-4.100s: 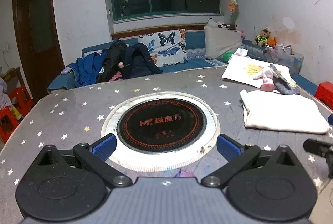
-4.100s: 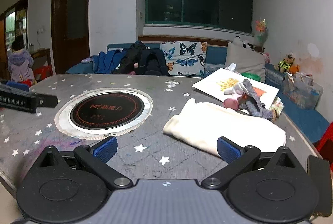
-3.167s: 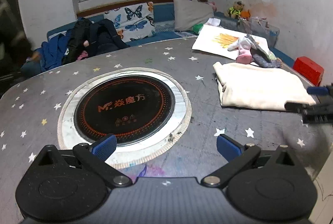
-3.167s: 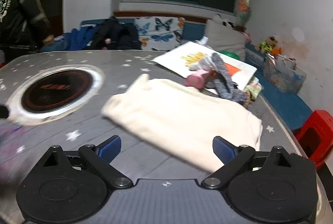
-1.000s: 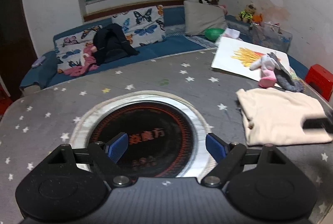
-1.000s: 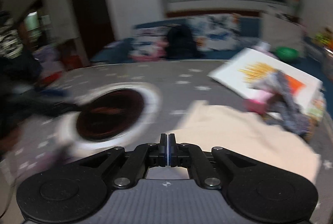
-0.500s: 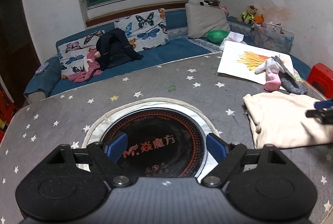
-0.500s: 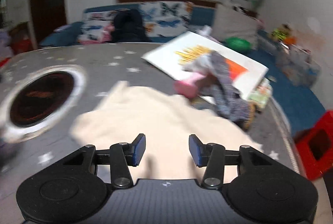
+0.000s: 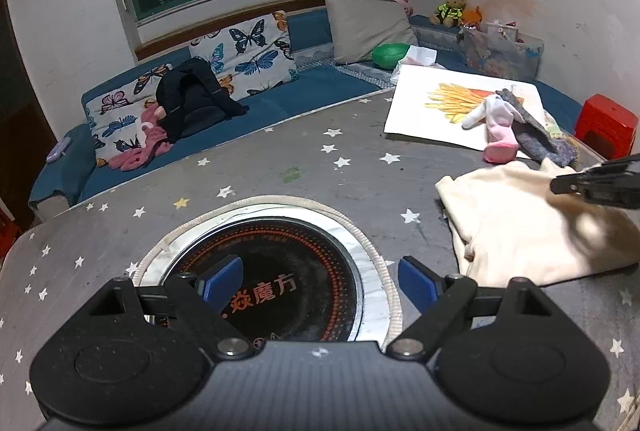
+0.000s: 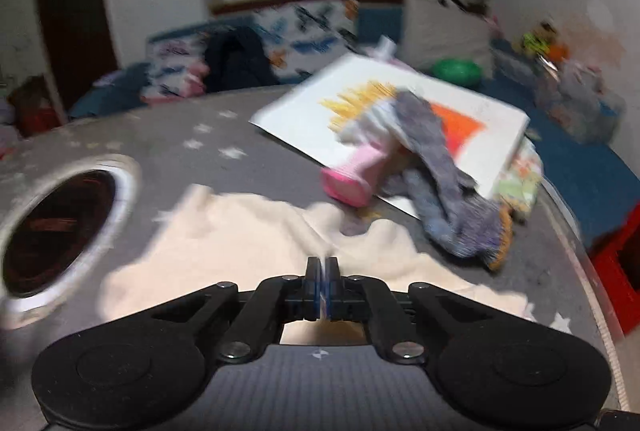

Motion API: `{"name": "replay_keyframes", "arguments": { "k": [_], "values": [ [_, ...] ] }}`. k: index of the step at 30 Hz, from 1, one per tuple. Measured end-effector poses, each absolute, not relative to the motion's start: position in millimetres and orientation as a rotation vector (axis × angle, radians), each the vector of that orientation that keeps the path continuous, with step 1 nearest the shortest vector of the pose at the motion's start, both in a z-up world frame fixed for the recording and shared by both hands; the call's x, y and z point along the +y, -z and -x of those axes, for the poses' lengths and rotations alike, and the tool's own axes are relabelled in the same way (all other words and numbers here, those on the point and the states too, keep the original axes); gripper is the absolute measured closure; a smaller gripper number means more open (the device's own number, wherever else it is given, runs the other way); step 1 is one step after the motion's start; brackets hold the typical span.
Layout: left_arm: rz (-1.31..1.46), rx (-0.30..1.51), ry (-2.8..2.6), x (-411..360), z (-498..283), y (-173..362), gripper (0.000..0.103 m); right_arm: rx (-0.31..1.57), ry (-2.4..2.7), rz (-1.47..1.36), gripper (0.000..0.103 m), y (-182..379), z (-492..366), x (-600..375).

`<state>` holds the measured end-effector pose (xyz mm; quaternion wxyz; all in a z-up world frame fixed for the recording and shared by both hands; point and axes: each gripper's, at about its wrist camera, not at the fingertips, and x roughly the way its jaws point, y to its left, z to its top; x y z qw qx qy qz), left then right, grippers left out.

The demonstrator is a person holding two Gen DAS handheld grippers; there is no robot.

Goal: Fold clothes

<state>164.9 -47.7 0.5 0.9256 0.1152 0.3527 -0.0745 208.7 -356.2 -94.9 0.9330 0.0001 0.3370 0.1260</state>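
Your shirt (image 9: 520, 223) is plain cream, lying on a grey counter (image 9: 280, 159) dotted with white stars. Behind it you have a pink sock (image 9: 498, 147) and butterfly-print cushions (image 9: 248, 51).

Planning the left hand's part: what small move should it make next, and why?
Probably carry the open left gripper right to the cream garment's near-left corner. It hangs over the burner, while the right gripper looks shut on the cloth.

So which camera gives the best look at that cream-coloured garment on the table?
The left wrist view: the cream garment is sharp there, its rumpled edges clear. The right wrist view is motion-blurred, showing it close, beneath the right gripper.
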Motion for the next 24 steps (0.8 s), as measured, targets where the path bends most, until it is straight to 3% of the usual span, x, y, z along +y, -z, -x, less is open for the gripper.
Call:
{"name": "replay_keyframes", "arguments": {
  "k": [6,12,13,14,16,19,21,24],
  "values": [
    [-0.235,0.725,0.177,-52,-162,0,0.016,0.667,-0.562,-0.052,0.101,69,-134,-319],
    [-0.206,0.734,0.247,-60,-153,-3,0.015,0.742,-0.794,0.152,0.096,72,-49,-261],
    [-0.196,0.739,0.267,-62,-151,-3,0.014,0.748,-0.798,0.159,0.086,72,-42,-260],
    [-0.189,0.743,0.289,-65,-149,-2,0.013,0.743,-0.781,0.158,0.069,72,-36,-262],
    [-0.191,0.749,0.328,-75,-145,0,0.012,0.720,-0.724,0.160,0.049,70,-28,-269],
    [-0.210,0.750,0.385,-99,-143,4,0.012,0.689,-0.601,0.151,0.047,65,-27,-286],
    [-0.232,0.748,0.437,-116,-140,7,0.005,0.688,-0.530,0.136,0.042,66,-34,-295],
    [-0.293,0.762,0.513,-147,-134,19,0.004,0.705,-0.480,0.113,0.031,74,-47,-305]
  ]
}}
